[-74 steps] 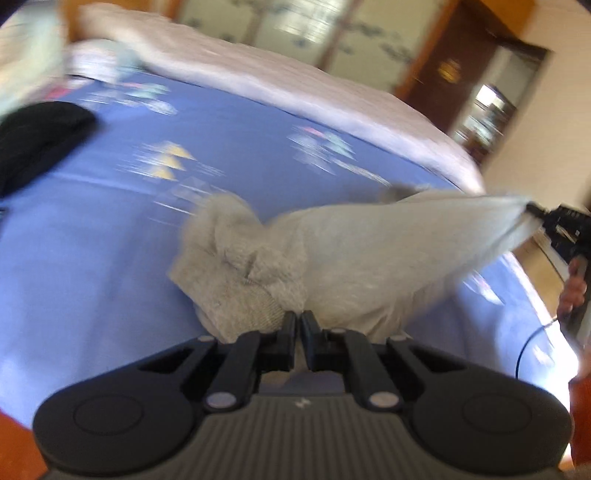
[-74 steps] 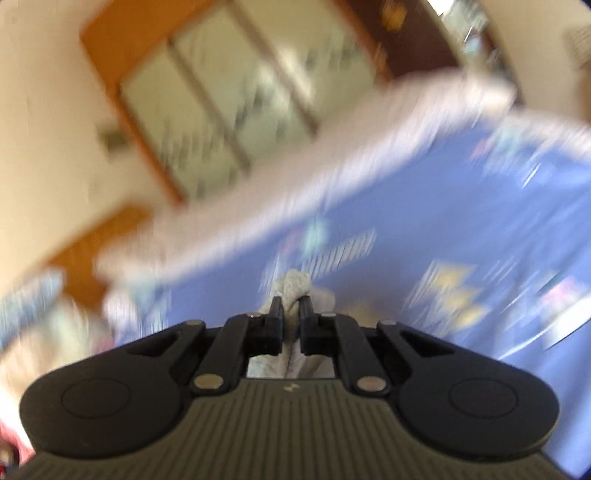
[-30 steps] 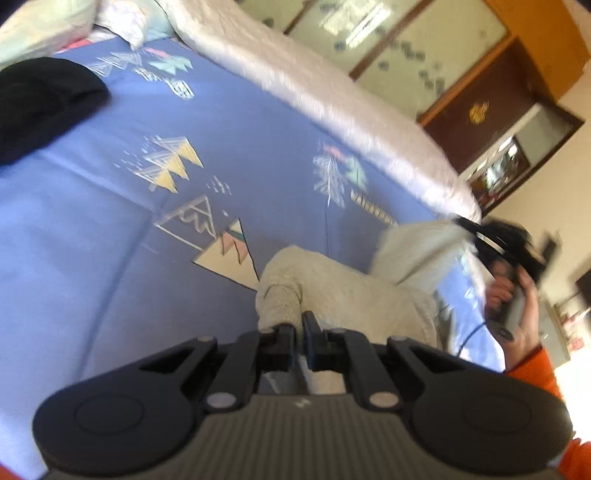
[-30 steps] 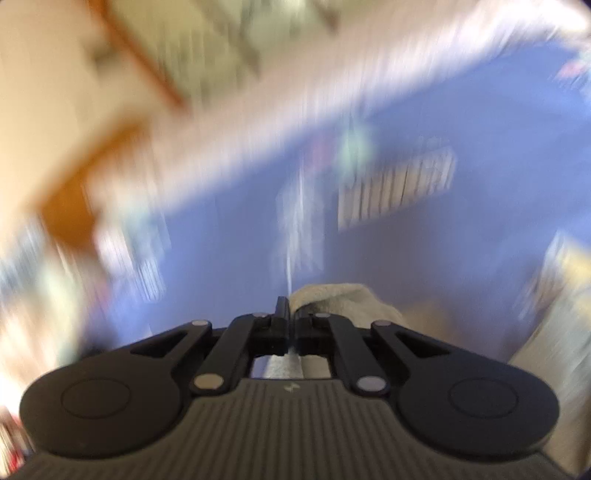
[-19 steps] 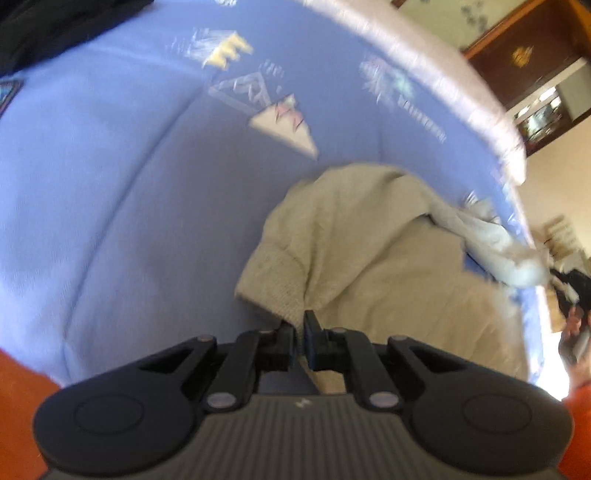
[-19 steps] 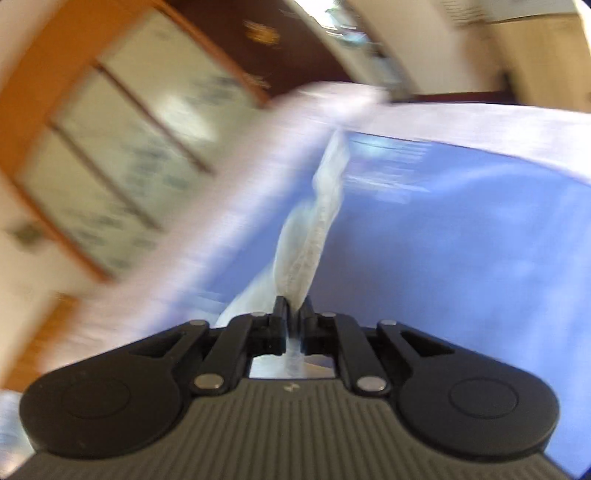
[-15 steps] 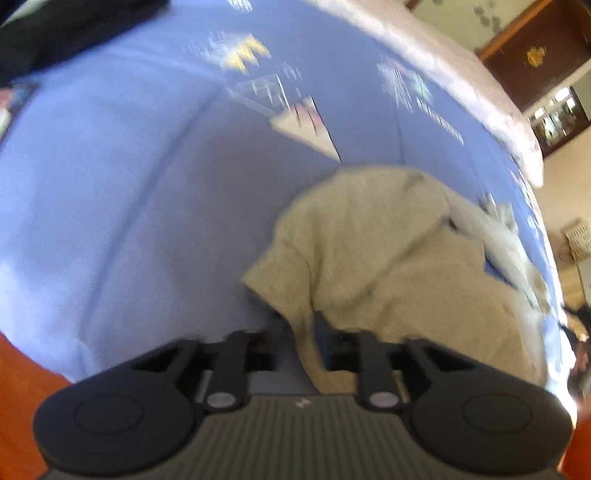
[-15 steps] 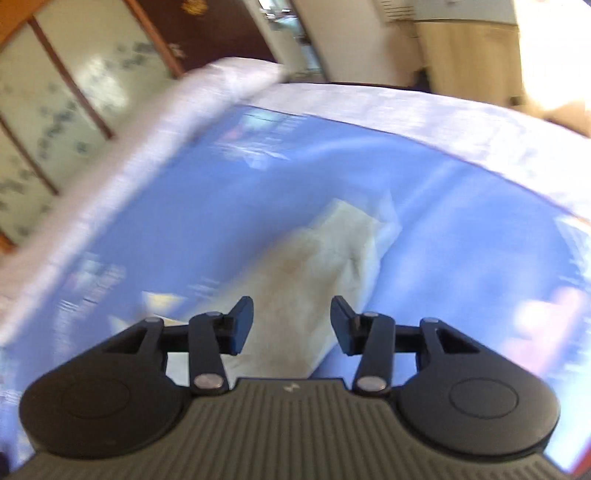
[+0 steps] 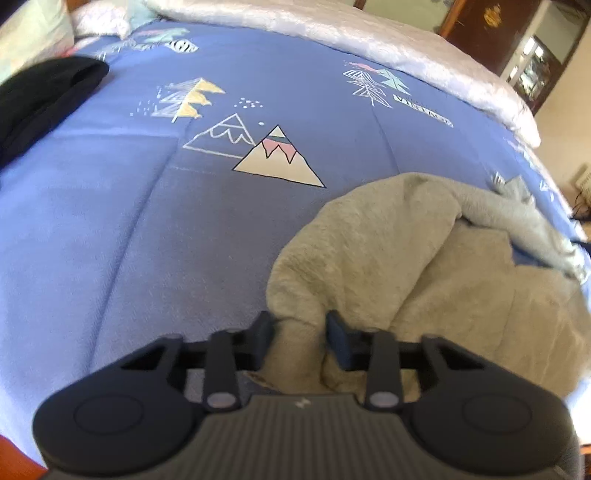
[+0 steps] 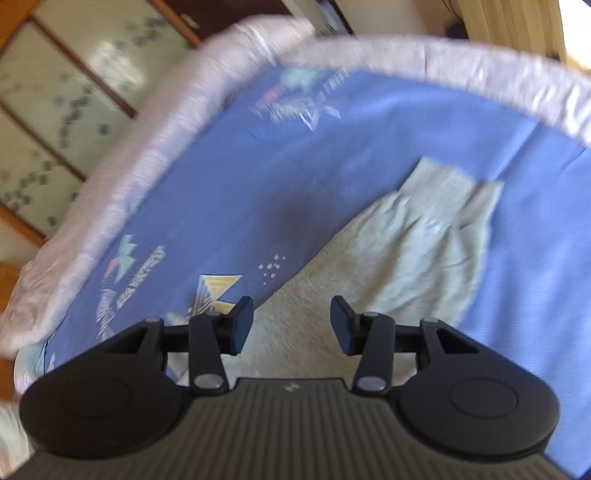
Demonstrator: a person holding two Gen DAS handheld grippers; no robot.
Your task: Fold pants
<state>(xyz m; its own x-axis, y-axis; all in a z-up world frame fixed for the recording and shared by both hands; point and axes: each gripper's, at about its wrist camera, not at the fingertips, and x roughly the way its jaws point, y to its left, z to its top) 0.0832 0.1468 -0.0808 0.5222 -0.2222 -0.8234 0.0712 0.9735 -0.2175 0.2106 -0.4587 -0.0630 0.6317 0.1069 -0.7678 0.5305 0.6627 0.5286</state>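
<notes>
The beige-grey fleece pants (image 9: pixel 424 266) lie in a loose heap on the blue bedspread (image 9: pixel 110 221), near the bed's front right. My left gripper (image 9: pixel 299 332) is open, its jaws standing either side of a fold of the pants at their near edge. In the right wrist view a pants leg (image 10: pixel 417 236) lies flat on the bedspread (image 10: pixel 258 177), its ribbed cuff at the far end. My right gripper (image 10: pixel 291 319) is open and empty above that leg.
A black garment (image 9: pixel 40 96) lies at the bed's far left. A pale quilted border (image 9: pixel 332 33) runs along the far edge. A wooden wardrobe with patterned glass doors (image 10: pixel 74 74) stands beyond the bed. Pillows (image 9: pixel 99 18) sit at the far left corner.
Both grippers have opened and let go of the pants. The pants were held stretched in the air and now lie on the bedspread.
</notes>
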